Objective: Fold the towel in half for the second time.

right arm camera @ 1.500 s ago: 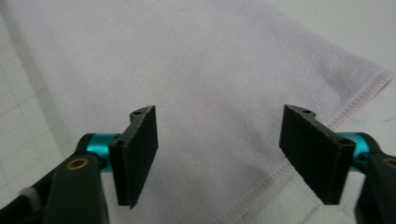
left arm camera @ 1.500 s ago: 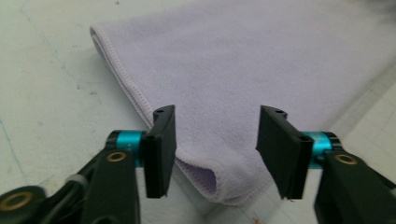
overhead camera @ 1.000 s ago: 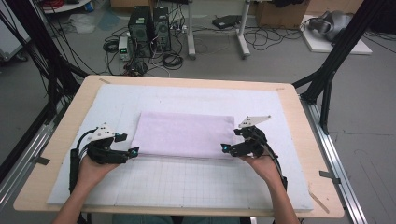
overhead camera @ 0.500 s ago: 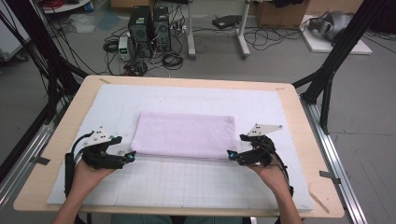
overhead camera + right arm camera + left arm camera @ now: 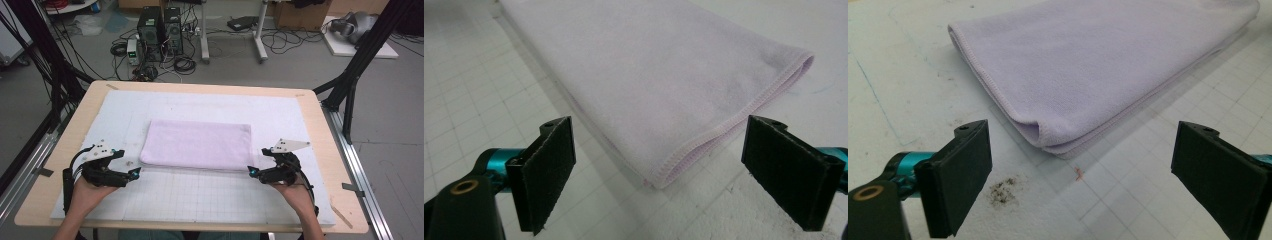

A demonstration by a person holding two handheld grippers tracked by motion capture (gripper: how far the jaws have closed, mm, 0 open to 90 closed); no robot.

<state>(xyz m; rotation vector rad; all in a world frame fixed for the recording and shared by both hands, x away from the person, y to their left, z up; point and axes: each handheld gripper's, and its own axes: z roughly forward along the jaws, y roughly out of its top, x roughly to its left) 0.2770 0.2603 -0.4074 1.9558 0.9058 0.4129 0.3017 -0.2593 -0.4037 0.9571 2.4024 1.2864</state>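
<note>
1. A pale lilac microfibre towel (image 5: pixel 197 145) lies folded into a flat rectangle, long side running left to right.
2. It rests on the white gridded mat (image 5: pixel 200 195) that covers the desk, about midway between the mat's left and right edges.
3. Its layers are stacked evenly; stitched hems show along the short ends (image 5: pixel 744 112).
4. The near left corner (image 5: pixel 1048 142) shows a rounded fold with the layers slightly parted.
5. The top surface is smooth, with hardly a wrinkle.
</note>
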